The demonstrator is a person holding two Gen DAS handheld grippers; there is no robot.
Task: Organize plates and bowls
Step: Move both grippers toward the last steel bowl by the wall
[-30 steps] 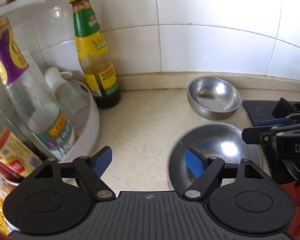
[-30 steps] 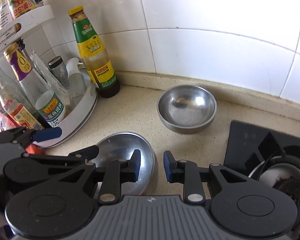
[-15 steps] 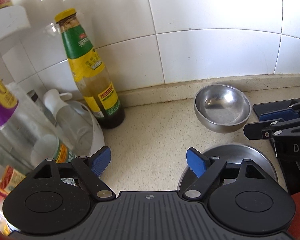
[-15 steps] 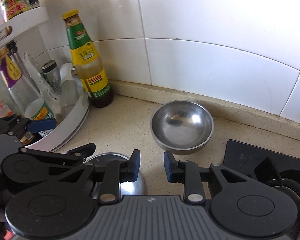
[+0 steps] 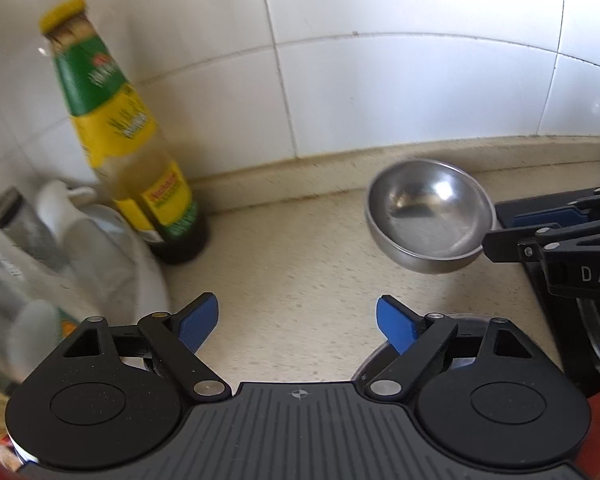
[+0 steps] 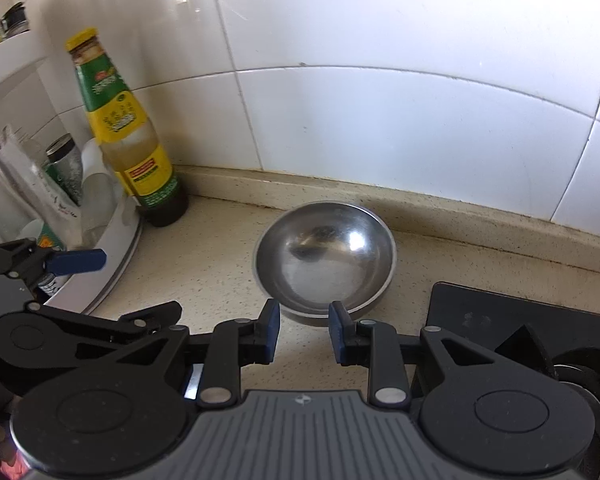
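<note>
Steel bowl (image 6: 325, 258) is seen sitting upright on the speckled counter (image 5: 292, 280), just ahead of the right gripper (image 6: 303, 330), whose blue pads are held narrowly apart with nothing pinched between them. The left gripper (image 5: 298, 322) is spread wide and opening further, only bare counter between its fingers; the bowl lies ahead and off to its right. A second steel dish (image 5: 460, 322) is mostly hidden under the left gripper's right finger. A green-and-yellow sauce bottle (image 6: 130, 136) is parked ahead-left by the tiled wall.
</note>
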